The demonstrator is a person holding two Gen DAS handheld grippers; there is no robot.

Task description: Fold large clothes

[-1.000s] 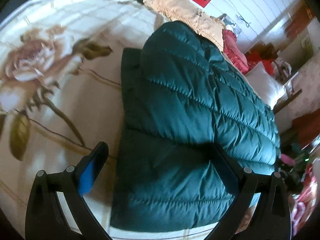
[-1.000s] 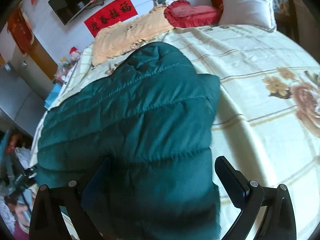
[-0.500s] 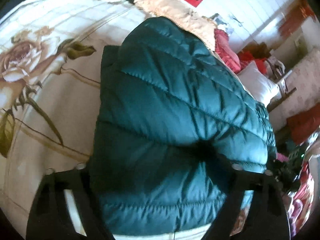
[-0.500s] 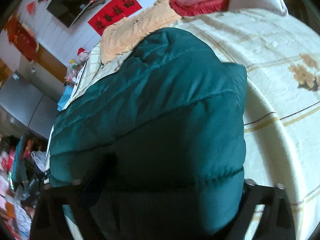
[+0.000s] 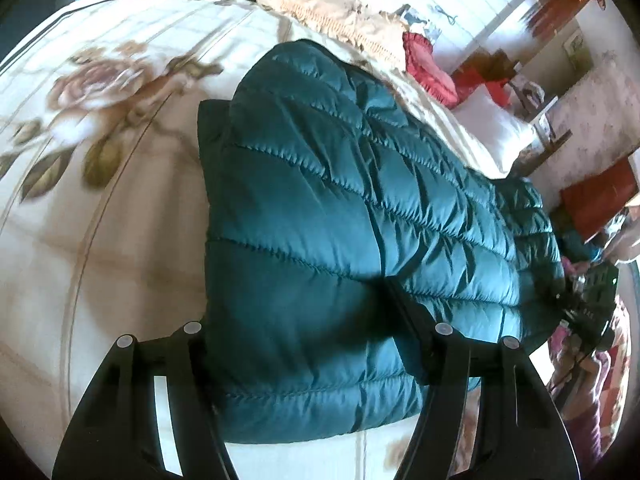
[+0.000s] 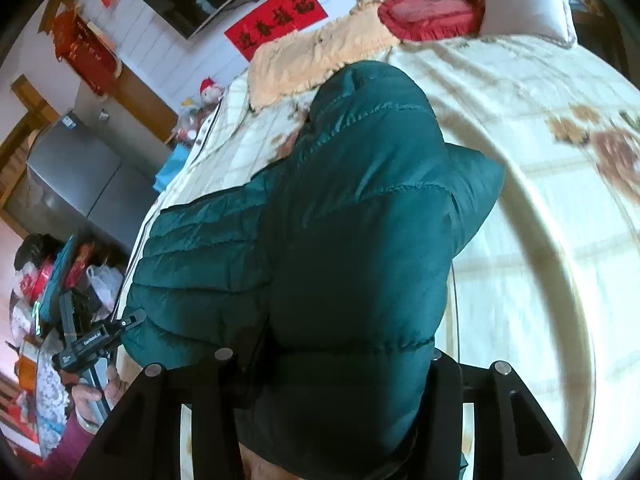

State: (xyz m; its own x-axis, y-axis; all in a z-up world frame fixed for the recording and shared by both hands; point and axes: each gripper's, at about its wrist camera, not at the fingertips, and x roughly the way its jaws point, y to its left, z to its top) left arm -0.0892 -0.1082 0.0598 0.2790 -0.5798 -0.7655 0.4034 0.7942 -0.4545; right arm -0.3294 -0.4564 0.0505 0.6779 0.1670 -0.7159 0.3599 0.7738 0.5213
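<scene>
I hold both grippers angled down over the near edge of the bed (image 5: 120, 208). My left gripper (image 5: 304, 344) has just been closing, and its fingers now pinch a thick fold of the teal puffer jacket (image 5: 340, 200) between them. My right gripper (image 6: 340, 360) has just been closing too, clamped on the jacket's other near corner. The jacket lies across the floral bedspread, reaching toward the pillows (image 6: 524, 0) at the far edge.
</scene>
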